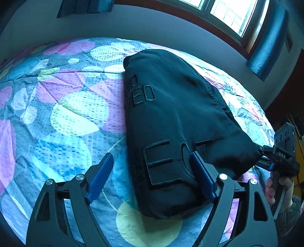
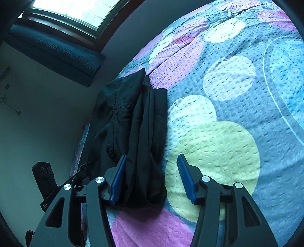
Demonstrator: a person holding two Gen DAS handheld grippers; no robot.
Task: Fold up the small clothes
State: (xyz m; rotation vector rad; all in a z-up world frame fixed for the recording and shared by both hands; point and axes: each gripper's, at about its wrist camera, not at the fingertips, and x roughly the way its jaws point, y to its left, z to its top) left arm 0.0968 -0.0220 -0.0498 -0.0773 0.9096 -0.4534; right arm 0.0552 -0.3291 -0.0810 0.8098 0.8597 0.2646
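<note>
A: Where is the garment?

B: A black garment (image 1: 176, 123) lies folded into a long thick bundle on the bed, on a bedspread (image 1: 72, 114) printed with pastel circles. Stitched letters show on its upper face, among them an "E" near the close end. In the right wrist view the same bundle (image 2: 136, 136) shows its stacked folded edges and a seam, running along the edge of the bed nearest the wall.

A: And the left tongs?

B: The left gripper (image 1: 150, 176) stands with its jaws wide apart. The close end of the bundle sits between them; one blue pad (image 1: 203, 176) lies just against the cloth, the other (image 1: 100, 176) is well clear of it over the bedspread. Nothing is pinched.

A: The right ones?

B: The right gripper (image 2: 152, 178) is parted too. One pad (image 2: 117, 180) is beside the end of the bundle, the other (image 2: 186, 180) stands apart from it over a pale yellow circle. It grips nothing.

A: Anything around?

B: A hand (image 1: 275, 190) shows at the edge of the left view, holding the other tool's handle. A window (image 1: 228, 11) lets in light above a grey wall (image 1: 152, 26).
</note>
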